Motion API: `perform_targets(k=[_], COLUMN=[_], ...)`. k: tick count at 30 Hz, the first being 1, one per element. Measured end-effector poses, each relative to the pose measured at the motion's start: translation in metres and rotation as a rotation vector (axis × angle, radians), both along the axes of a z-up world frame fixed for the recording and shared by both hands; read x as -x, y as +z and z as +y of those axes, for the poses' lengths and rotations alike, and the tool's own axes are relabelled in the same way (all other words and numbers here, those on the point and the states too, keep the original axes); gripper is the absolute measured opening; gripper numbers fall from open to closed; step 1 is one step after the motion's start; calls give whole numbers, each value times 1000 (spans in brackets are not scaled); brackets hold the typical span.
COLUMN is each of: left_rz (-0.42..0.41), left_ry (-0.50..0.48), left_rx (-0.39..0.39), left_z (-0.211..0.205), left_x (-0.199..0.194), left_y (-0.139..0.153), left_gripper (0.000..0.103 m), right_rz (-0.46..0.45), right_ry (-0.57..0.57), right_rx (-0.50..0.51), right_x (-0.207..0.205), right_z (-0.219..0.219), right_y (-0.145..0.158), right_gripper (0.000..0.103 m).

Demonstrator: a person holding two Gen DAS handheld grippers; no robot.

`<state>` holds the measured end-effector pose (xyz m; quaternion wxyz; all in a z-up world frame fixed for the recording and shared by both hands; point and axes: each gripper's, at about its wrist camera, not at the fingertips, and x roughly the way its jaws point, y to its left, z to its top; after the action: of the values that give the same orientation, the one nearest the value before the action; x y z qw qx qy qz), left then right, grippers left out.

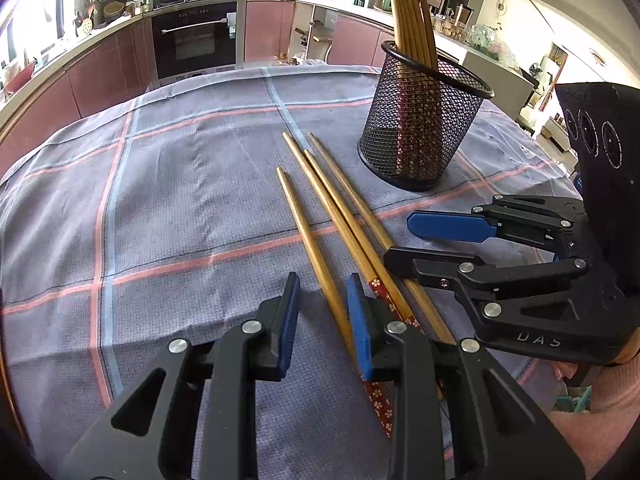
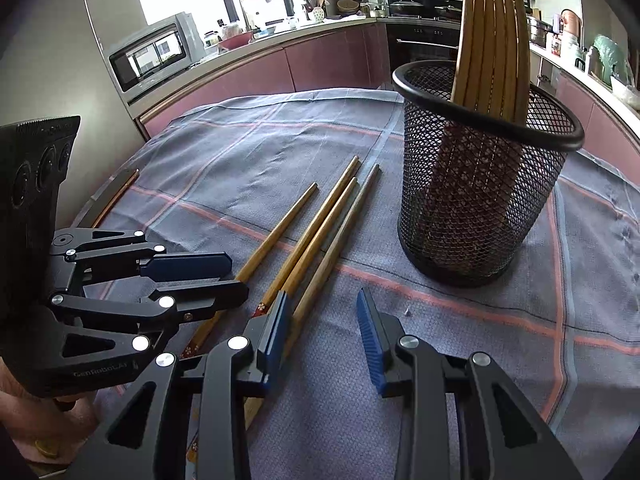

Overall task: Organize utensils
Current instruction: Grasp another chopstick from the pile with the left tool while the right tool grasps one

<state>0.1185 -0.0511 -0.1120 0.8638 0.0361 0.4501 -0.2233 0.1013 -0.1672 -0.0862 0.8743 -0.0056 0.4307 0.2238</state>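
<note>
Four loose chopsticks (image 1: 340, 224) are laid side by side in the middle of the table (image 1: 160, 200), their thin tips pointed toward the far edge and the mesh cup (image 1: 420, 120). The left gripper (image 1: 324, 320) is nearer, spread around the leftmost stick, not yet pinched. The right gripper (image 2: 324, 336) is parted and empty. Only the right view shows bare cloth between its fingers.
</note>
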Motion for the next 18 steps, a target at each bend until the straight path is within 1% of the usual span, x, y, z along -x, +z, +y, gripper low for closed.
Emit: perform_targets(k=[1,4,7,8,9,11,16,18], left_rz=[-1,-10,-22,-23,-21,-13,-1,4], left_ry=[2,13,24,30,37,50,78,89], left_rx=[1,-13,-30,-30,-25,-12,11,24], left_z=[-1,-4,-6,-6,-5,-2,2,5], left_x=[-2,-6,-6,-6,-6,-8,-7,-6], left_y=[0,0,0,0,0,0,0,1], left_gripper=[25,21,18,16,14,12,9,8], right_rz=[-2,-15,-16,-9,-3,2,15,23], right_ry=[-5,-15,-27,-29,-30,-35,-56,-69], right_rx=[-1,8,6,-10,-24,-44,-91,-115], right_x=[-2,-6,-6,-7,-7,-7,-4,-4], right_z=[1,5,4,2,0,-3,-11,-16], right_y=[-1,-1,-1,-1,-2,-1,-2,-3], right_gripper=[33,33,23,16,13,10,9,7])
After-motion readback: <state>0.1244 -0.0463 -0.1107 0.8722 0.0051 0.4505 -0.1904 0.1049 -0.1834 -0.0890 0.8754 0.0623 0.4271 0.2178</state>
